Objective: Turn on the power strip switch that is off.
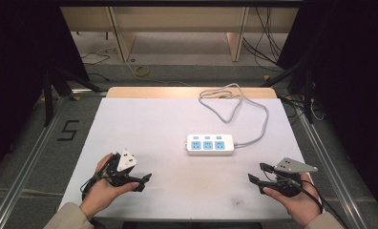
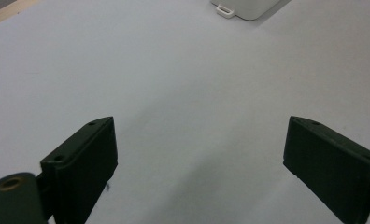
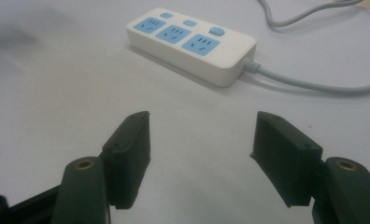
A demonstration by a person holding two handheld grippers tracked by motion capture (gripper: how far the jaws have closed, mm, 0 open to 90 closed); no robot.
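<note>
Left gripper (image 1: 144, 180) low over near-left of white tabletop (image 1: 144, 124), jaws wide, empty, pointing inward. Right gripper (image 1: 255, 173) near-right, mirrored, jaws wide, empty. White plastic power strip with blue sockets (image 1: 210, 144) mid-table between them, well apart; grey cable (image 1: 235, 102) loops toward far edge.

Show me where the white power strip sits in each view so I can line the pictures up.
High view: the power strip lies just right of the table's centre, ahead of both grippers.
Left gripper view: one white corner at the top edge, right of centre.
Right gripper view: upper middle, three blue sockets facing up, beyond the open jaws.
Shared landmark: its grey cord leaves one end of the strip.
</note>
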